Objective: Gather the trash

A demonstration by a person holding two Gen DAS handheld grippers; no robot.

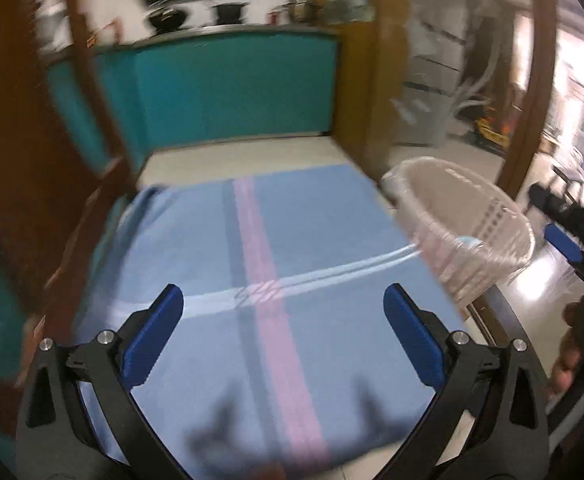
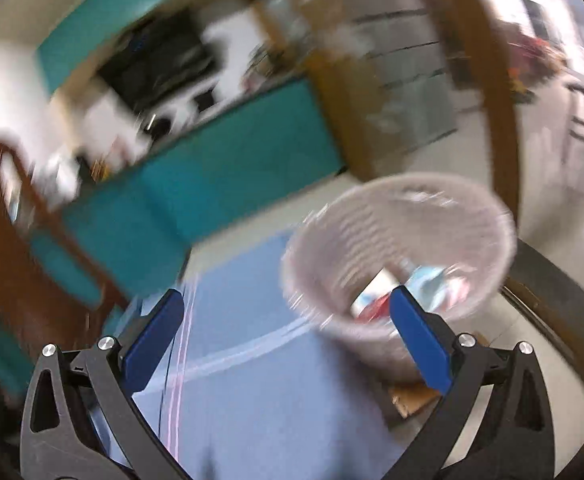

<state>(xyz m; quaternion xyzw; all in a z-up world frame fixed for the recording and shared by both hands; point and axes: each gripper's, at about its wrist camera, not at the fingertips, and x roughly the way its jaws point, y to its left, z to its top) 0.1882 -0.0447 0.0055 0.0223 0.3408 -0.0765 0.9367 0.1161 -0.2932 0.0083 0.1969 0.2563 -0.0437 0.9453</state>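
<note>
Left wrist view: nearest is the left gripper (image 1: 283, 312), lower centre, blue pads spread wide w/ nothing between them, so released. Under it lies a blue woven cloth with pink and white stripes (image 1: 292, 248) covering the table; no loose trash visible on it here. At right of frame sits the pale pink slatted plastic waste basket with a clear liner bag (image 1: 492, 216), past the cloth's right edge. Part of the right gripper (image 1: 564, 236) shows at far right, blurred.

Right wrist view: right gripper (image 2: 286, 316) at lower centre, pads also wide apart and empty. The basket fills the right-centre of frame, heavy motion blur. Inside at its bottom: crumpled paper and wrapper trash, white, light blue and red (image 2: 376, 300). A brown cardboard scrap (image 2: 412, 398) lies at lower right, just beside the basket base.

Handling, as a guess: wrappers are light, soft, crushable, prob. a bit slippery; pinch at a raised fold. Cardboard scrap is thin, stiffer and flat, so take it by an edge. Basket is light, easy to tip; its liner is thin.
</note>
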